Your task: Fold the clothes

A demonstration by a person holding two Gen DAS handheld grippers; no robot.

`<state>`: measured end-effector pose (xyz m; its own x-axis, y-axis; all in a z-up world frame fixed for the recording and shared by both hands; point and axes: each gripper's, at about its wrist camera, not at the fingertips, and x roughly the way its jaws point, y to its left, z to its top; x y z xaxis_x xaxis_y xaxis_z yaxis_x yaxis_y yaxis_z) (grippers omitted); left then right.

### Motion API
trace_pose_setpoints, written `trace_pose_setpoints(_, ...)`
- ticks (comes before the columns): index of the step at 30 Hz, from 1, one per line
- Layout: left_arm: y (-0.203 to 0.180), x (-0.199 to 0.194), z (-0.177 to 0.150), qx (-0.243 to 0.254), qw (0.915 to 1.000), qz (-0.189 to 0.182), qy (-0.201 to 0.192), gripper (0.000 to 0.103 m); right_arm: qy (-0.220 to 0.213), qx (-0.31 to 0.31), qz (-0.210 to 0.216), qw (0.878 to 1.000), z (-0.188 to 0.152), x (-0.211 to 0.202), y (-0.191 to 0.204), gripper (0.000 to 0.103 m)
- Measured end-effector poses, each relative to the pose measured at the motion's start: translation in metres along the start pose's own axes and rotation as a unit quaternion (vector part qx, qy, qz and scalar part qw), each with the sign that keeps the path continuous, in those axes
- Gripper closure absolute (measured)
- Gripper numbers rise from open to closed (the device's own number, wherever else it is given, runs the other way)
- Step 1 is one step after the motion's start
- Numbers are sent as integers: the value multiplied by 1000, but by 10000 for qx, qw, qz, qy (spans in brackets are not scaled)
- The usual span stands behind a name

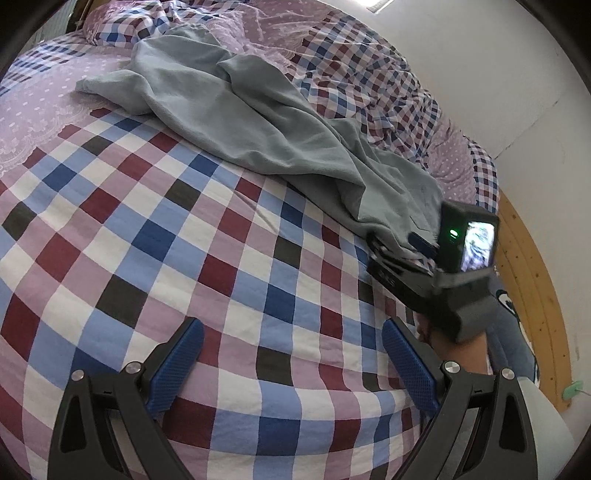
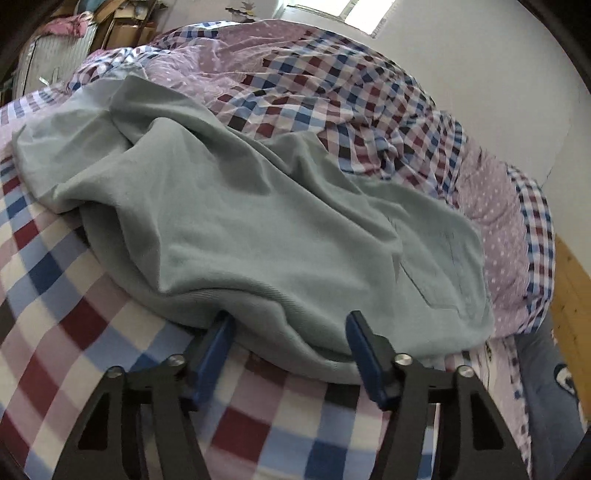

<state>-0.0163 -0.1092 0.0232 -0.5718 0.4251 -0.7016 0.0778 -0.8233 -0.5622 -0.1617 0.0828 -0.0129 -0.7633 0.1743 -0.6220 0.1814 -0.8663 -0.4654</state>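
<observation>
Left wrist view
Left gripper point(image 1: 291, 363): jaws spread wide, nothing between them, over the checked bedcover point(image 1: 155, 236); the blue pads point(image 1: 177, 365) are clear of any cloth.
Garment point(image 1: 236, 110): a pale grey-green piece of clothing lies crumpled on the bed, stretching from the far left down to the right edge, well apart from the left gripper.
Right gripper point(image 1: 402, 254): seen from behind at the right, with a small lit screen point(image 1: 476, 245) on its back; its front end meets the near corner of the garment. How its jaws stand cannot be told from here.
Hand point(image 1: 454, 347): a person's hand holds the right gripper's handle from below.
Surroundings: a rumpled quilt point(image 1: 369, 74) in the same check and a dotted lilac lies behind the garment; a white wall point(image 1: 498, 81) and a wooden floor point(image 1: 532, 280) are at the right.

Right wrist view
Right gripper point(image 2: 291, 332): jaws part open, neither wide nor narrow, pushed against the near hem of the garment point(image 2: 258, 221).
Grip: a fold of the hem bulges between the two blue pads point(image 2: 365, 354); the left pad's tip goes under the cloth and the right pad stands beside the fold. The pads do not pinch it.
Garment: spread in soft ridges across the middle of the bed, its near edge on the checked bedcover point(image 2: 74, 332).
Background: the quilt point(image 2: 332, 92) is heaped behind; stacked household things point(image 2: 74, 33) stand at the far left.
</observation>
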Motion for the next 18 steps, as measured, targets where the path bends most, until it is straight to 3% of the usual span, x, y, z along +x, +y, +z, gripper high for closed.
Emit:
trace_pose_setpoints(3,2,-1,1,-84,9999,-81,12,4,-3,-98,167,9998,0,6,3,54)
trace_pose_setpoints(5,4,-2,2,-136,9998,-132,29,4,38,-107,313,9994,1,4,4,72)
trace_pose_setpoints(10,9,-5,4,-325,9989,-341,67,4,56,446,654,9968,-6,-15,-11,97)
trace_pose_setpoints(18,16,-9,6,-781,9918,-1009,44,4,-272,590,1400,9880,-20,-75,-15,102)
